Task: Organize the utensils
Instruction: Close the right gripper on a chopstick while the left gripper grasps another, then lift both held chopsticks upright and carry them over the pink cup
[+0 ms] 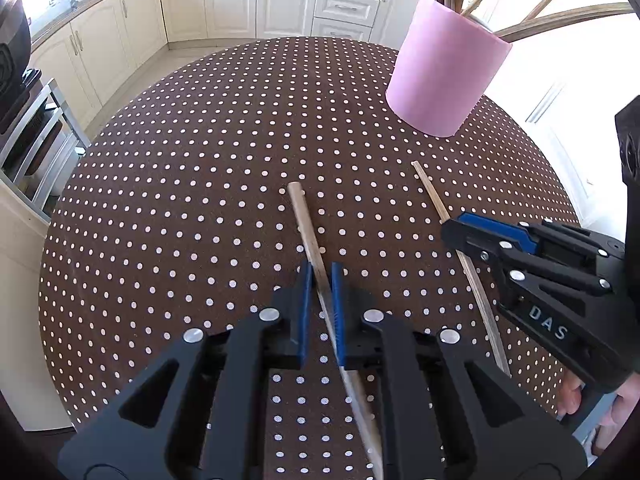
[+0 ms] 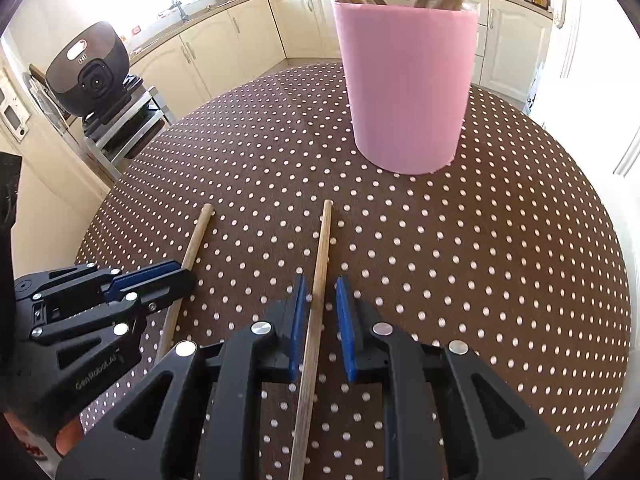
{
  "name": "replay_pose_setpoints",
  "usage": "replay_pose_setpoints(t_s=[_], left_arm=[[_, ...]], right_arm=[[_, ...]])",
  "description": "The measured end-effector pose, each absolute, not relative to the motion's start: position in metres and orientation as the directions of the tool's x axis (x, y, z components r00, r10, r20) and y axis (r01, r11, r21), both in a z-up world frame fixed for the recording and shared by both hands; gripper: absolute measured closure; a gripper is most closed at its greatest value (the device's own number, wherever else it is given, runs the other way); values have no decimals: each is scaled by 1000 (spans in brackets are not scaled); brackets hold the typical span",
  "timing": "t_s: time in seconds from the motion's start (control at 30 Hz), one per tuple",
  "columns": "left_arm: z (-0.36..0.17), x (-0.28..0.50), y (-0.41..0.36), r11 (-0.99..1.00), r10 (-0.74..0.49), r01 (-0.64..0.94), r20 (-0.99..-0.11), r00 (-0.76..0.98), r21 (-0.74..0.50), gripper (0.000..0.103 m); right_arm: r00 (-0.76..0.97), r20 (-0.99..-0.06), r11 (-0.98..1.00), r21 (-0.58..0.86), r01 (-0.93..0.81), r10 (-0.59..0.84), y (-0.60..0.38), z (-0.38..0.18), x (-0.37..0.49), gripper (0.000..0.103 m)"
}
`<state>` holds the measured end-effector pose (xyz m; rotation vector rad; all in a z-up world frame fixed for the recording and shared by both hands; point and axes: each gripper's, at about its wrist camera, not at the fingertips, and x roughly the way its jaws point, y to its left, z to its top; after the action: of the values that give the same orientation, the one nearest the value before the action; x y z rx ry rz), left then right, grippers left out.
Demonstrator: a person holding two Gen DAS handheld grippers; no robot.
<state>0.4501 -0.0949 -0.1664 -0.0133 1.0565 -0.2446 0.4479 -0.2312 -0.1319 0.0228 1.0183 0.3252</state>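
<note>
Two wooden utensil handles lie side by side on the brown polka-dot table [image 1: 180,200]. My left gripper [image 1: 320,276] is open, its blue pads straddling the left handle [image 1: 306,232]; it also shows in the right wrist view [image 2: 172,276]. My right gripper [image 2: 320,292] is open around the right handle [image 2: 322,248], with gaps on both sides; it shows in the left wrist view [image 1: 456,228] over that handle [image 1: 430,192]. A pink cylindrical holder [image 2: 404,92] [image 1: 444,68] with several wooden utensils standing in it is just beyond the handle tips.
Cream kitchen cabinets [image 1: 240,0] line the back wall beyond the table's far edge. A dark appliance [image 2: 90,68] sits on a metal rack to the left. The table [image 2: 500,260] is bare to the right of my right gripper.
</note>
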Motion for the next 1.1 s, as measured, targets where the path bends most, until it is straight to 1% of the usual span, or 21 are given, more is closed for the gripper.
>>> replay_pose_setpoints(t_s=[0.07,0.1,0.2,0.27,0.43,0.6,0.8,0.9,1.03,1.1], left_arm=[[-165,451,-93,972,-209,192,-860,466,-132,95],[-164,451,-94,972,-212,193,-861,463,-135,95],[-160,450,-89,969,-229,188,-861,454,-158,96],[-156,447,-87,970,-225,189,-857,463,-152,97],[-132,433,-83,967,-236,204,-836,496,-152,97],[-94,412,-80,962,-253,229,-794,553,-147,97],[-49,381,-78,962,-247,250,-724,644,-105,97],[-33,370,-78,959,-260,264,-696,669,-105,97],[-14,349,-81,958,-259,276,-653,712,-79,97],[-7,343,-85,956,-267,283,-638,722,-79,97]], right_arm=[[489,-833,955,147,-258,261,-227,-132,448,91],[491,-832,955,141,-260,257,-225,-132,448,97],[502,-821,954,157,-257,271,-226,-131,446,97],[510,-812,951,167,-262,283,-232,-127,440,97],[554,-774,945,180,-273,308,-243,-104,419,98],[621,-710,939,187,-290,333,-252,-67,396,98],[719,-602,936,172,-306,346,-258,-18,363,98],[757,-552,935,152,-322,350,-258,2,345,98],[793,-513,940,99,-327,329,-254,15,327,98],[801,-499,940,98,-327,331,-256,20,322,98]])
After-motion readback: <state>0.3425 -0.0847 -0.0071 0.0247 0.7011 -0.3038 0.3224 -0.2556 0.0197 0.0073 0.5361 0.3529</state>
